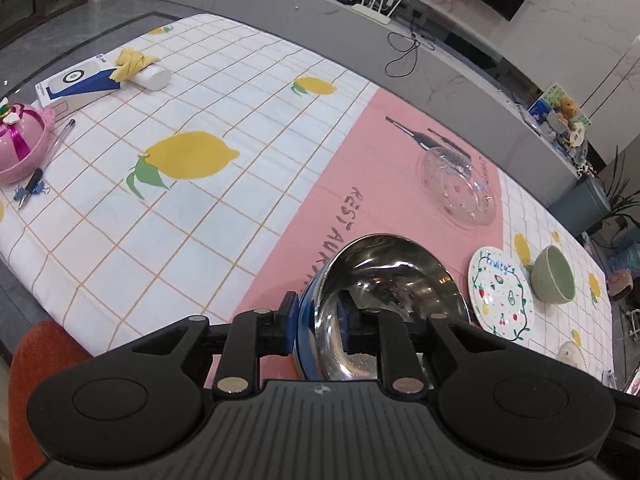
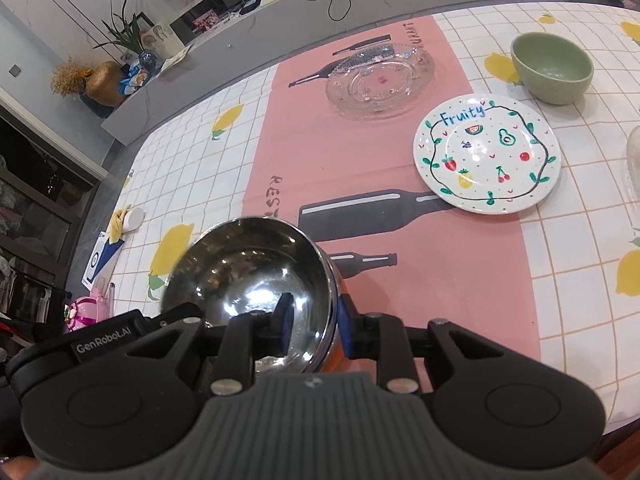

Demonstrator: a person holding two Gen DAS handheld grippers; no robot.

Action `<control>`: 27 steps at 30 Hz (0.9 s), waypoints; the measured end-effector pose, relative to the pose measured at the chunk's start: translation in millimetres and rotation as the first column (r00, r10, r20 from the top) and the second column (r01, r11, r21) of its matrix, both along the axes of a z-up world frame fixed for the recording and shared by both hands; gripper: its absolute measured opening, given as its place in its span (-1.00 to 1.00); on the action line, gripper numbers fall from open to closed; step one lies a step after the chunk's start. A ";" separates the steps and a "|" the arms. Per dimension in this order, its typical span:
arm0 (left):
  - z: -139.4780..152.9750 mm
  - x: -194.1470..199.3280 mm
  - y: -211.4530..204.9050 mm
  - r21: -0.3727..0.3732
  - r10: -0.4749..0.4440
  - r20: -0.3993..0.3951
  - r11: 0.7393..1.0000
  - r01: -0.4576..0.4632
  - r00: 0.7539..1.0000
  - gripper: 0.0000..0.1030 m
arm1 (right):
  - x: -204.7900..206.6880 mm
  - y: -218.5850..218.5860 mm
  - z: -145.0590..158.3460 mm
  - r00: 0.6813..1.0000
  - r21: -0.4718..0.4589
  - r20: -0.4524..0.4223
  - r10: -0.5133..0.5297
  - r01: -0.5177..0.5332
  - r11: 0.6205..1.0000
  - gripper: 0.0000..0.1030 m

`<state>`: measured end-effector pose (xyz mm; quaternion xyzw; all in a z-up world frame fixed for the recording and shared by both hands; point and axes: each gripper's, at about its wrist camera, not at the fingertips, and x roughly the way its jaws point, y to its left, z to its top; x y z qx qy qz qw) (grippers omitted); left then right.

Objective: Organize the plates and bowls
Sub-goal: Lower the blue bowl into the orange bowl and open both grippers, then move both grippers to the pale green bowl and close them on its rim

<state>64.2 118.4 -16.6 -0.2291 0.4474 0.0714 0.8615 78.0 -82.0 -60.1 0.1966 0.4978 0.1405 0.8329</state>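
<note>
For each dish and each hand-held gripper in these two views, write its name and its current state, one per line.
Steel bowl: tilted, rim straddled by both grippers.
Left hand-held gripper: astride the bowl's rim; grip unclear.
Right hand-held gripper: astride the rim; grip unclear.
Fruity plate: flat, empty.
Glass plate: flat, empty.
Green bowl: upright, empty.

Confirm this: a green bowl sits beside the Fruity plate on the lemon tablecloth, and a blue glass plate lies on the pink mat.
Not quite. The glass plate on the pink mat is clear, not blue; the right wrist view shows it. The green bowl does sit beside the Fruity plate on the lemon tablecloth.
</note>
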 end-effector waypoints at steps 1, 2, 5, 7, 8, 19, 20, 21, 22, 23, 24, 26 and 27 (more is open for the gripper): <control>0.4 -0.7 0.4 -0.002 0.002 0.004 1.000 -0.002 1.000 -0.57 | -0.4 -0.2 0.4 1.000 0.002 0.002 0.001 -0.001 1.000 -0.56; 1.0 -1.6 0.5 0.002 0.003 0.010 1.000 -0.003 1.000 -0.57 | -0.8 -0.5 0.6 1.000 0.002 0.004 0.000 0.000 1.000 -0.61; 0.8 -3.1 -1.7 0.028 -0.013 0.021 1.000 0.012 1.000 -0.70 | -1.3 -3.3 -1.3 1.000 0.003 0.002 -0.010 0.010 1.000 -0.76; -1.4 -3.1 -2.3 0.036 -0.013 0.015 0.999 0.012 1.000 -0.74 | -1.0 -4.6 -3.4 1.000 -0.003 0.000 -0.017 0.017 1.000 -0.86; -2.2 -3.3 -1.4 0.029 -0.008 0.013 1.000 0.007 1.000 -0.74 | -0.7 -5.5 -4.7 1.000 0.003 -0.006 -0.018 0.018 1.000 -0.87; 40.9 -11.2 -33.1 0.054 -0.106 0.164 0.994 0.099 0.981 -0.65 | -13.8 -29.2 20.4 0.993 0.020 0.098 -0.070 0.068 0.997 -0.54; 43.4 -9.5 -40.4 0.054 -0.127 0.173 0.991 0.119 0.977 -0.64 | -15.1 -32.1 22.9 0.991 0.008 0.112 -0.075 0.075 0.997 -0.49; 44.2 -8.0 -47.0 0.058 -0.145 0.178 0.989 0.137 0.973 -0.63 | -16.9 -35.1 26.4 0.988 -0.010 0.134 -0.081 0.083 0.997 -0.45; 44.9 -5.8 -54.3 0.062 -0.166 0.182 0.986 0.157 0.969 -0.63 | -19.0 -38.3 29.4 0.984 -0.023 0.158 -0.084 0.089 0.996 -0.42; 45.3 -3.4 -62.1 0.065 -0.186 0.183 0.982 0.177 0.965 -0.63 | -21.2 -42.2 32.6 0.979 -0.034 0.185 -0.090 0.098 0.995 -0.41; 44.4 -1.6 -68.6 0.066 -0.201 0.183 0.979 0.192 0.962 -0.63 | -23.2 -46.7 35.4 0.973 -0.046 0.209 -0.102 0.114 0.992 -0.40; 43.4 3.1 -82.5 0.073 -0.223 0.190 0.974 0.213 0.956 -0.63 | -26.1 -57.3 39.4 0.960 -0.059 0.246 -0.137 0.155 0.986 -0.21; 43.2 4.9 -89.5 0.081 -0.235 0.195 0.971 0.223 0.952 -0.63 | -26.8 -63.2 40.6 0.953 -0.067 0.258 -0.161 0.183 0.981 -0.19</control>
